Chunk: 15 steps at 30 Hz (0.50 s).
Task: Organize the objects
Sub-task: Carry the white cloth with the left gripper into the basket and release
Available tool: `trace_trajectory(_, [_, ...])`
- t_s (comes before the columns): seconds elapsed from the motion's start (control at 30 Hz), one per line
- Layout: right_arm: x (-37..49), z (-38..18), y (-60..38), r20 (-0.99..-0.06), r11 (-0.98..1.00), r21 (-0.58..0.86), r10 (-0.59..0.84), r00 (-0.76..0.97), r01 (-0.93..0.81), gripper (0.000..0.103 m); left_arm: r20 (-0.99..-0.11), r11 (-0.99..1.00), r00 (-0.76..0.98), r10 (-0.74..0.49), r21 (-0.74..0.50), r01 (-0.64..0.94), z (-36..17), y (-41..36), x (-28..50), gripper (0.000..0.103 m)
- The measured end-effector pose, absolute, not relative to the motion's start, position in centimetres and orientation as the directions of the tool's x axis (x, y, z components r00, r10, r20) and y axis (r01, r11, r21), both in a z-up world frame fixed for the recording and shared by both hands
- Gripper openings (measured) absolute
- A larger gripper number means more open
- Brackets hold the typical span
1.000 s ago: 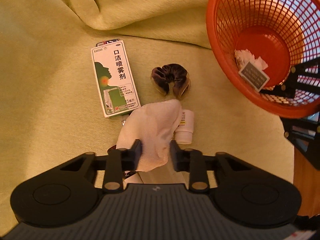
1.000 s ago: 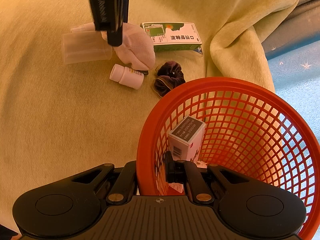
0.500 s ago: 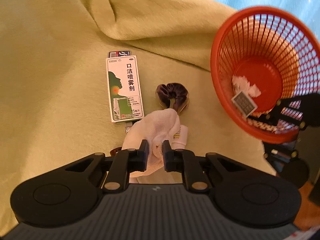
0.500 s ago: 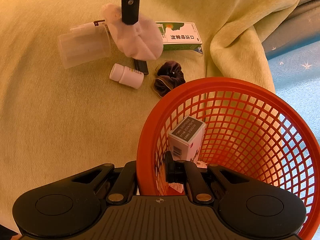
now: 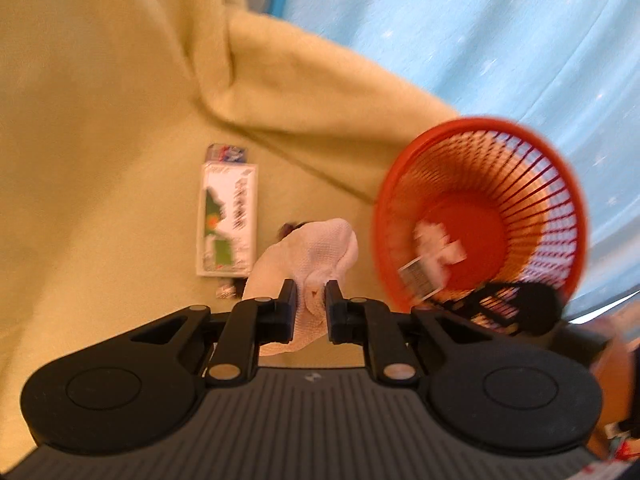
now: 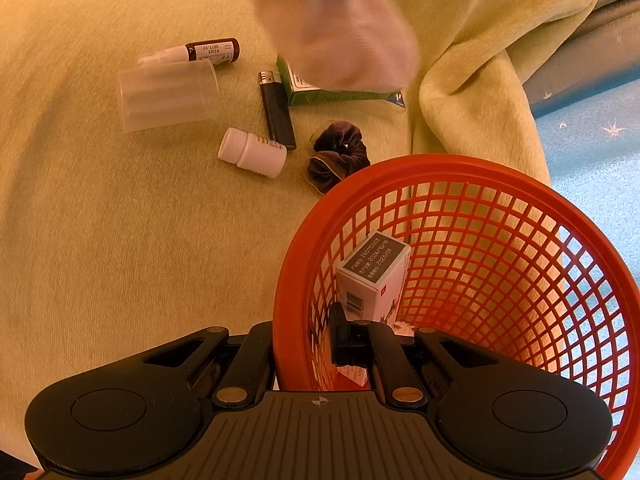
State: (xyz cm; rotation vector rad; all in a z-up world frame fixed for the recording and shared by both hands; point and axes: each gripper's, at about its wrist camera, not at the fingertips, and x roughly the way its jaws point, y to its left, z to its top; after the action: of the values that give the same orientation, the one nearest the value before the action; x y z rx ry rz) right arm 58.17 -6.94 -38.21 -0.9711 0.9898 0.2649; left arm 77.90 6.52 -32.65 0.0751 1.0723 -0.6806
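Between my left hand-held gripper (image 5: 311,300) fingers a white sock (image 5: 316,256) is clamped; my right hand-held gripper (image 6: 305,336) pinches the basket (image 6: 500,184) rim.

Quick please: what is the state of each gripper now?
Left gripper: closed on the white cloth, lifted off the blanket.
Right gripper: closed on the orange basket rim.

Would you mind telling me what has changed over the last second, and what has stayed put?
The left gripper closed on the white sock and lifted it off the blanket toward the orange basket, uncovering the black lighter. Unchanged: the right gripper stays clamped on the basket's rim; bottles, clear cup, scrunchie and green box lie where they were.
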Motion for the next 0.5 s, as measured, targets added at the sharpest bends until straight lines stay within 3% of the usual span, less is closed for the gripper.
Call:
trace_trajectory(0.37, [58.0,-38.0,-7.1,-0.802,0.578,-0.564,-0.213,0.557,-0.59,0.005,-0.71,0.64,0.215,-0.671,-0.408,0.651,-28.6,0.3,77.6,0.011])
trace_trajectory(0.5, [57.8,-38.1,-7.1,-0.802,0.579,-0.563,-0.21,0.56,-0.589,0.005,-0.675,0.598,0.189,-0.713,-0.445,0.666,-28.6,-2.0,77.5,0.031])
